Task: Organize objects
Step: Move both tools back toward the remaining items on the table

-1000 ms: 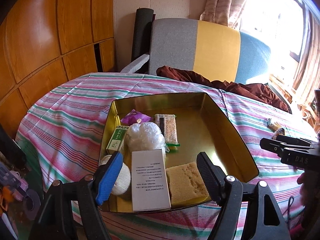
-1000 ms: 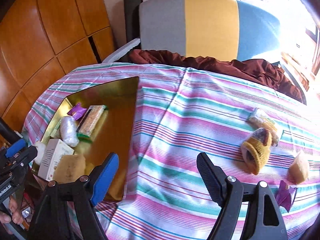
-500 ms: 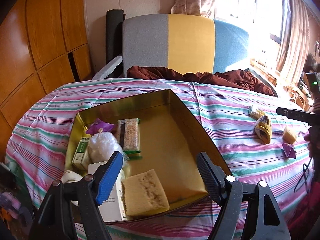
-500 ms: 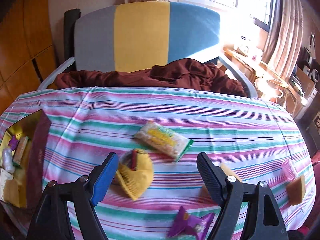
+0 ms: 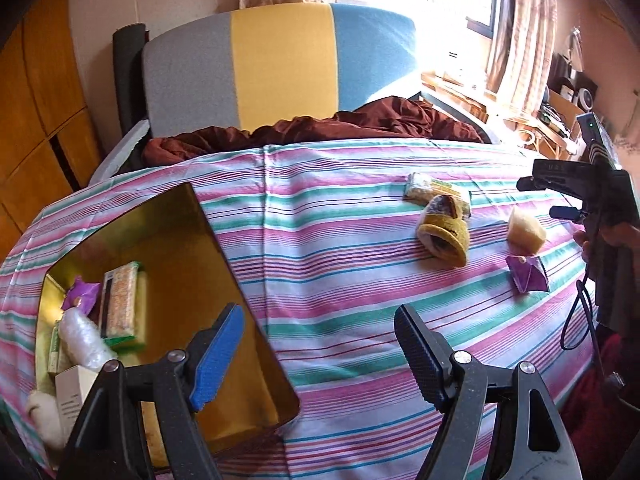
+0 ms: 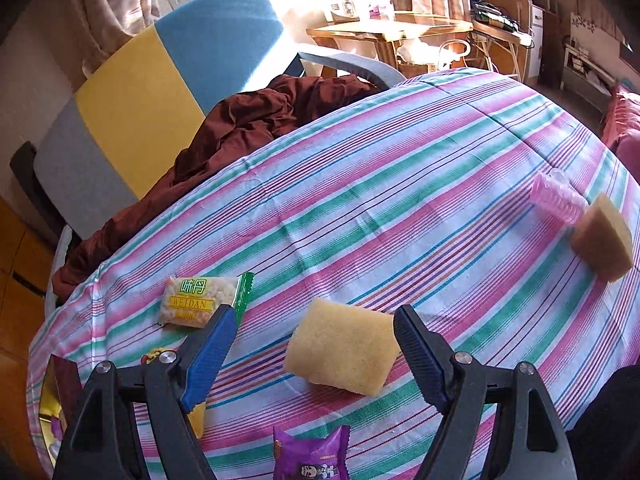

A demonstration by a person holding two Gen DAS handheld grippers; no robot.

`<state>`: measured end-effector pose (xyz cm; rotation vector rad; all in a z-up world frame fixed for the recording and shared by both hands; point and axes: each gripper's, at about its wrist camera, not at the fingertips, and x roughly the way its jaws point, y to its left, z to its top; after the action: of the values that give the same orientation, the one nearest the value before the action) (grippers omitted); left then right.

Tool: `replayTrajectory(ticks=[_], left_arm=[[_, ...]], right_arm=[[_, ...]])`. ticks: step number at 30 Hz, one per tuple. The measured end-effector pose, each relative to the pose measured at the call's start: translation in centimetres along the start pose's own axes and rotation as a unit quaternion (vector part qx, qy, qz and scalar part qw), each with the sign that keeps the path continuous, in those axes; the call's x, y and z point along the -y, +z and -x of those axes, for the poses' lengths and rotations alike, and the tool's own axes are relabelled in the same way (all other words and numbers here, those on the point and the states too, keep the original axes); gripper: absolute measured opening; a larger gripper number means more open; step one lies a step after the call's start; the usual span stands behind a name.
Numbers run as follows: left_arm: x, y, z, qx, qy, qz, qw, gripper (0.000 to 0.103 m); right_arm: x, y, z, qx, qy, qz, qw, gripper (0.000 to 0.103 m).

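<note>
My left gripper is open and empty above the striped tablecloth, just right of the gold tin tray that holds several items. My right gripper is open, its jaws on either side of a yellow sponge lying on the cloth without touching it. That sponge also shows in the left wrist view, beside the right gripper body. Loose on the cloth lie a snack packet, a purple packet, a yellow knitted roll, a pink roller and a second sponge.
A grey, yellow and blue armchair with a brown cloth stands behind the table. Wooden cabinets are at the left. A wooden side table and shelves stand by the window.
Both grippers have swung to the right. The left view now shows the tray at its left. The right gripper has come down over the yellow sponge.
</note>
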<state>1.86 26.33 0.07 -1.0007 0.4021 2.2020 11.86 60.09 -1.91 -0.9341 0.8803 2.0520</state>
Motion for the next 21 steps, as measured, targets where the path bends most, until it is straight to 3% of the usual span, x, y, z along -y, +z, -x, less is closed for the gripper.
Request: replayTrajectory(ticks=[10,21], left_arm=[[5.4,3.2,-5.0,-0.022,-0.051,-0.033,0.9979,0.078],[8.9,6.6,-11.2,-0.041,-0.083,-0.033,0.9951,0.084]], right_arm=[[5.7,0.8,0.8,0.009,0.024,-0.143,0.989,0.082],[4.0,0.7,-0.1,-0.015,0.033,-0.111,0.993,0.082]])
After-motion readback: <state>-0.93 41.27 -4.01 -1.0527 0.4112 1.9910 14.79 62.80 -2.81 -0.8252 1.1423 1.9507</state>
